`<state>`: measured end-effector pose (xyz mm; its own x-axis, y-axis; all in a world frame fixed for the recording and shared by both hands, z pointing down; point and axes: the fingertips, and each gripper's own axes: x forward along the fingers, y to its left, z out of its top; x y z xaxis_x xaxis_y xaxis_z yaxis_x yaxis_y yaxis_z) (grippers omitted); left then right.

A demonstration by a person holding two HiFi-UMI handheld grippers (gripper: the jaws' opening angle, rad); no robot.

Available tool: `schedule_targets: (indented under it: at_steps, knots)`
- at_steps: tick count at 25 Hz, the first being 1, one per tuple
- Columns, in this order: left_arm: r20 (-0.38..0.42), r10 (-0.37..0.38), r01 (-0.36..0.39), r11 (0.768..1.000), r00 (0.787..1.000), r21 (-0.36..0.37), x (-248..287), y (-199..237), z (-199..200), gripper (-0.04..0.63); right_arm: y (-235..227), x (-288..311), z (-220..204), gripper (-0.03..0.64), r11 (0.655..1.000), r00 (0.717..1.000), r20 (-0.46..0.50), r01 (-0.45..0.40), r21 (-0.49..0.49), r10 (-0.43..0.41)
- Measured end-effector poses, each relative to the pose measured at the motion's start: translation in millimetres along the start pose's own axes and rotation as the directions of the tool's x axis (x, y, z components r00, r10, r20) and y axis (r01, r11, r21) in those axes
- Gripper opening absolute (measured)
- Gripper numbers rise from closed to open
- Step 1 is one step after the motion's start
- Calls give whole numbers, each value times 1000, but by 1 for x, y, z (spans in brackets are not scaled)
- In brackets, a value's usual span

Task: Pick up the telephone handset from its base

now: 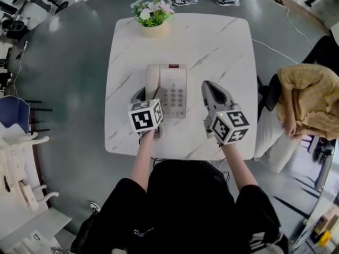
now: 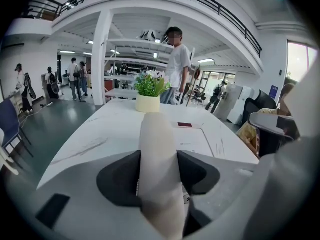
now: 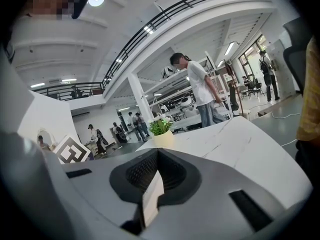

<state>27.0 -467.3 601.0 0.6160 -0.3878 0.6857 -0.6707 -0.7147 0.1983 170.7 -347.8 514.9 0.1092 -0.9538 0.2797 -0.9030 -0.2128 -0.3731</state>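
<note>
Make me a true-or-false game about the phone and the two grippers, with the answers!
1. The handset lies along the left side of the telephone base. True.
2. The left gripper has its jaws on both sides of the handset. True.
3. The right gripper holds a flower. False: its jaws are shut with nothing between them.
4. The flower pot touches the telephone base. False: it stands at the far edge of the table, apart from the base.
5. The handset hangs high in the air. False: it rests on the base.
</note>
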Motion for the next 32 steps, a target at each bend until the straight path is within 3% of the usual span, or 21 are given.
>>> schedule_targets:
  at_steps: [14, 23, 32]
  knots:
    - [170, -79, 91, 994, 982, -60, -51, -19, 29, 209, 9, -22, 21, -9, 999, 999, 27, -38, -26, 39]
    - [307, -137, 163, 985, 942, -59, -100, -32, 61, 209, 20, -42, 44, -9, 996, 994, 81, -76, -37, 79]
    - [410, -147, 193, 978, 900, -74, -142, -37, 76, 209, 23, -61, 61, -9, 994, 985, 141, -98, -46, 103]
